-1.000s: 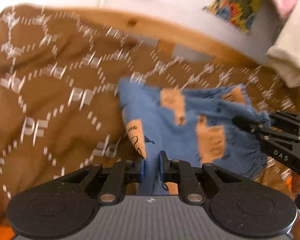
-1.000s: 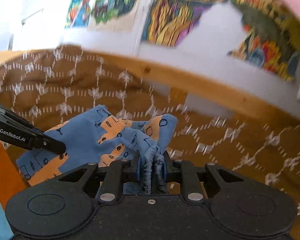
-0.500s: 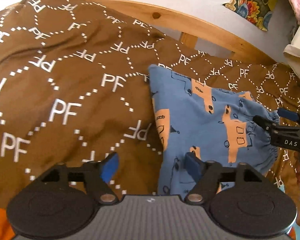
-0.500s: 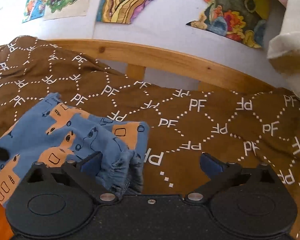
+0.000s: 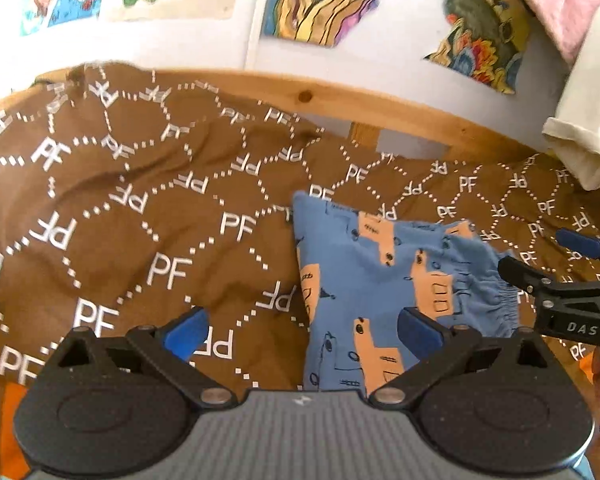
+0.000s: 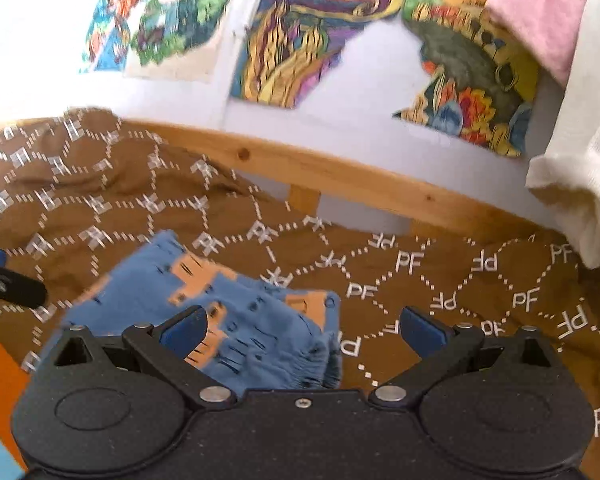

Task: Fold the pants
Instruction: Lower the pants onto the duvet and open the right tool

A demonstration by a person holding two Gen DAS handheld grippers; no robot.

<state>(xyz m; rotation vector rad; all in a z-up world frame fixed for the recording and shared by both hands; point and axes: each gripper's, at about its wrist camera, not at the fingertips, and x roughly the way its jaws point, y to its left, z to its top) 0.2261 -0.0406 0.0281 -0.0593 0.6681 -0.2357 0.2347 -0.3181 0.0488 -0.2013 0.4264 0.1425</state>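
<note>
lying folded btwn spread grippers: pants [image 5: 384, 280]

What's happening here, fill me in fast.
A person with a gripper in each hand is folding pants on a brown bedspread. Right now nothing is gripped: the left gripper and the right gripper are both open, close above the cloth. The pants lie in a compact folded bundle, elastic waistband toward the right gripper, which also shows at the right edge of the left view.
</note>
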